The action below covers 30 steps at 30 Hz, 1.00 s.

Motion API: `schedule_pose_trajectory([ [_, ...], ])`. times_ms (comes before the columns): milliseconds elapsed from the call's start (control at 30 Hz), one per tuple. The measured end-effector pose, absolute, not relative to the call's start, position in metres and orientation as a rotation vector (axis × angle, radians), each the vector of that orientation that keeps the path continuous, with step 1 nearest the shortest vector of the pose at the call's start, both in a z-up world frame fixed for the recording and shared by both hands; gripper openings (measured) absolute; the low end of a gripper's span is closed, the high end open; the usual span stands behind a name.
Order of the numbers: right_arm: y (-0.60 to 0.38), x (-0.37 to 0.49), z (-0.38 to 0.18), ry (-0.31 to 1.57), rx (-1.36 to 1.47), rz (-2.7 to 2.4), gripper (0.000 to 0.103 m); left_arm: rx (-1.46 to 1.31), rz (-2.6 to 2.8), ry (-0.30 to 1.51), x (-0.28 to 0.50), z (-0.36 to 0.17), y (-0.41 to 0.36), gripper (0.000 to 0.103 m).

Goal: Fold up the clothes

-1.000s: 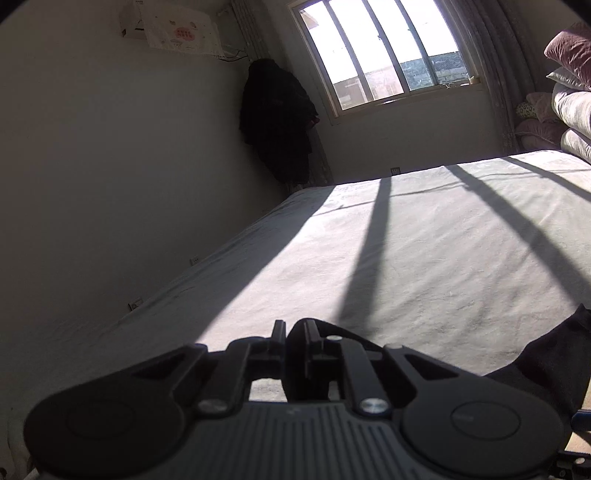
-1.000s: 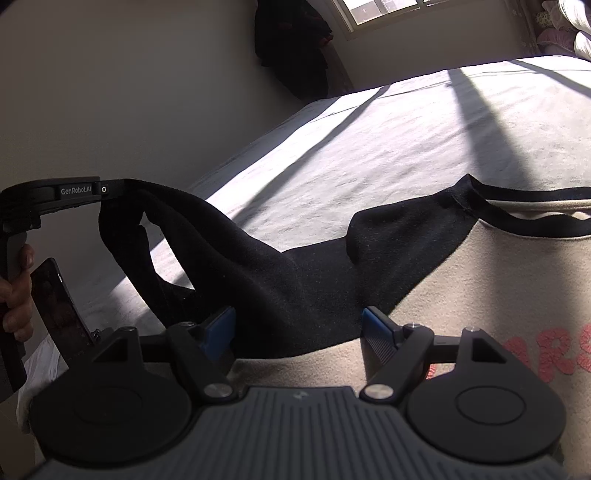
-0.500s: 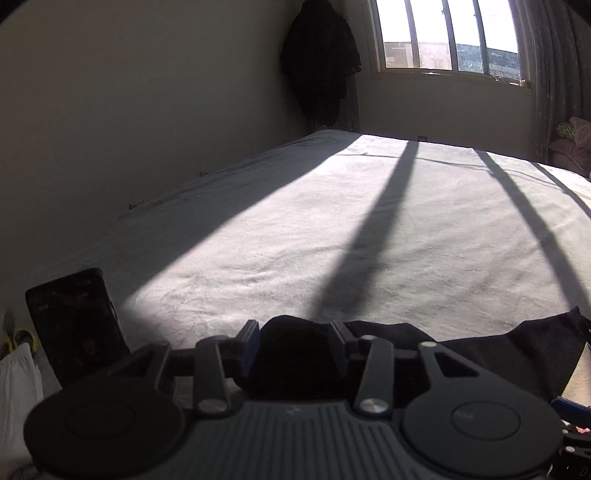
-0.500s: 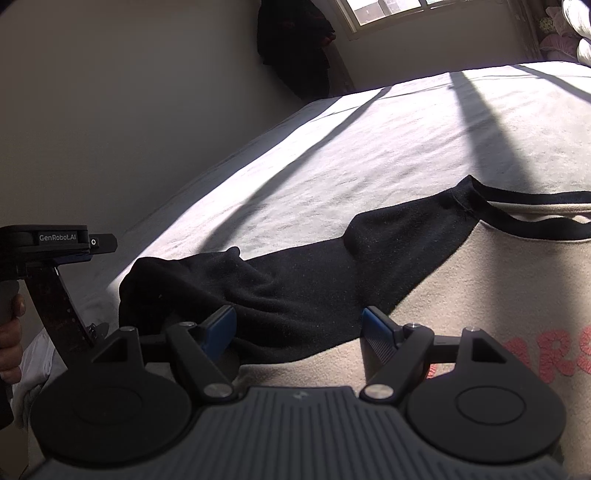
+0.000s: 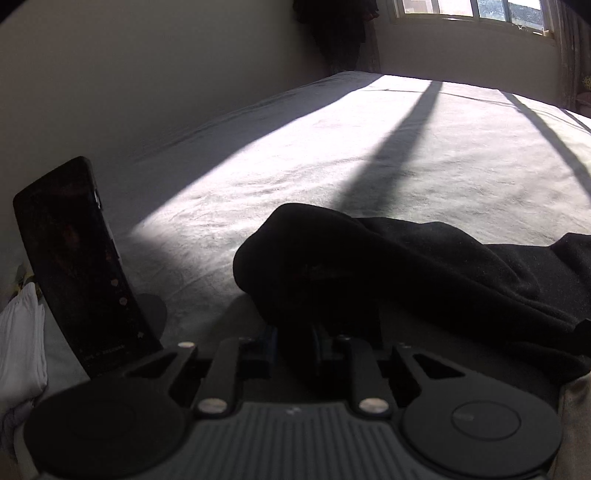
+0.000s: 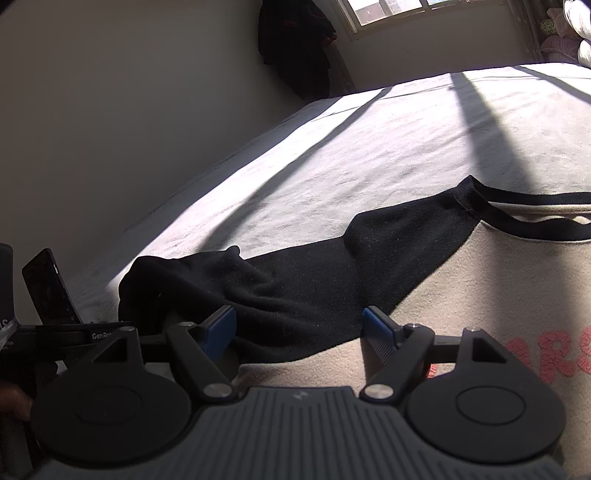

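Note:
A sweatshirt lies on the bed, with a beige body (image 6: 480, 295), pink letters and a black collar (image 6: 517, 218). Its black sleeve (image 6: 295, 288) stretches left and ends in a bunched heap (image 5: 369, 258). My left gripper (image 5: 293, 339) sits low at that heap. Its jaws are narrow, with sleeve cloth between them, and the fingertips are lost in the dark fabric. My right gripper (image 6: 299, 328) hovers open over the seam between sleeve and body. Its blue pads (image 6: 221, 326) are wide apart and hold nothing.
A dark phone (image 5: 74, 258) stands propped at the bed's near left corner, with white cloth (image 5: 18, 350) beside it. The grey sheet (image 5: 369, 147) runs sunlit to the window wall. A dark coat (image 6: 295, 48) hangs in the corner, and pillows (image 6: 569, 29) are stacked far right.
The left gripper brought the lifted sleeve down onto the bed, where it now lies bunched. Its jaws widened, then narrowed again. The right gripper stayed in place, open.

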State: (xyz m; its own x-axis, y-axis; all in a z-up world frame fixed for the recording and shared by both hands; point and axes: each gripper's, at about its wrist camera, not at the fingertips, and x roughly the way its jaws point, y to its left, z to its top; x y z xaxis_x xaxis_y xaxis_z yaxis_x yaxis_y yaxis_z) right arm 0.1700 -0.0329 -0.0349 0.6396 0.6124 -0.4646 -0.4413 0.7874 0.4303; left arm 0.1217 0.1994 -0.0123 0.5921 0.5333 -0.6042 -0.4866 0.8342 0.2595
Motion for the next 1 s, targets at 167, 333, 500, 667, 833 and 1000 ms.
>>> schedule_pose_trajectory([
  [167,-0.033,0.170,-0.035,0.635,0.295,0.613,0.079,0.245,0.731,0.612,0.115,0.008,0.204,0.005],
  [333,-0.032,0.170,-0.035,0.634,0.292,0.612,0.079,0.396,0.854,0.504,0.109,0.026,0.208,0.006],
  [500,-0.032,0.170,-0.036,0.634,0.289,0.612,0.080,0.407,0.909,0.471,0.101,0.035,0.211,0.020],
  [667,-0.030,0.169,-0.036,0.632,0.281,0.612,0.080,0.380,0.919,0.491,0.095,0.035,0.212,0.028],
  [833,-0.028,0.169,-0.036,0.629,0.269,0.614,0.081,0.368,0.888,0.529,0.086,0.035,0.211,0.032],
  [1000,-0.027,0.168,-0.035,0.627,0.252,0.610,0.082,0.181,0.747,0.594,0.072,0.032,0.222,0.036],
])
